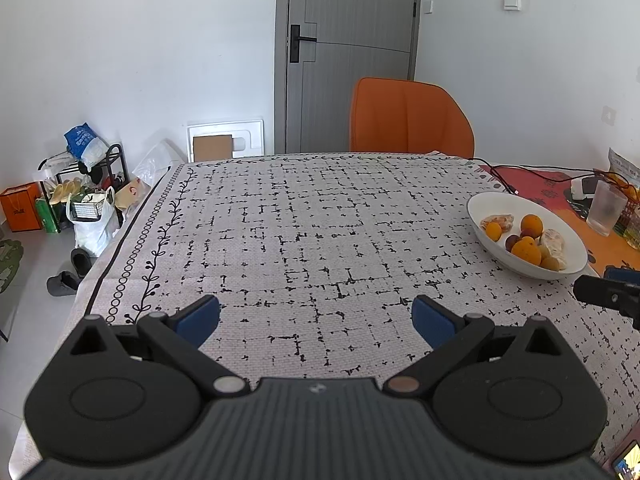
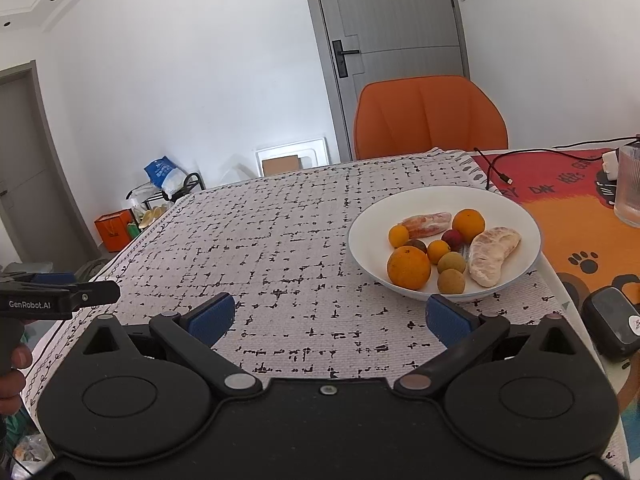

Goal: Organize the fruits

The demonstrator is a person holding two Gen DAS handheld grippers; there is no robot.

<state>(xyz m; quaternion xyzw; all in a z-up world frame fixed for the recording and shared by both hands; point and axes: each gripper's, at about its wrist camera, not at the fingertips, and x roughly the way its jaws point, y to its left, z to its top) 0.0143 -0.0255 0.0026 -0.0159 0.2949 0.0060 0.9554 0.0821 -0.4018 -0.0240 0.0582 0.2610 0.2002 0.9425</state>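
A: Fruit is sitting in the white bowl point(image 2: 520, 216), all piled together. The big orange point(image 2: 409, 268) is lying at the front, and the peeled piece point(image 2: 493, 256) is leaning along the right side.

B: Why are the grippers waiting?

A: I think they are getting ready. The right gripper point(image 2: 328, 316) is hanging over the tablecloth point(image 2: 280, 240) just in front of the bowl, jaws spread wide, gripping nothing. The left gripper point(image 1: 316, 322) is hanging wide open too, farther off to the side.

B: What are you not seeing well?

A: The small dark fruit point(image 2: 416, 245) is hiding behind the orange. The glass point(image 2: 629, 188) is getting cut off at the edge.
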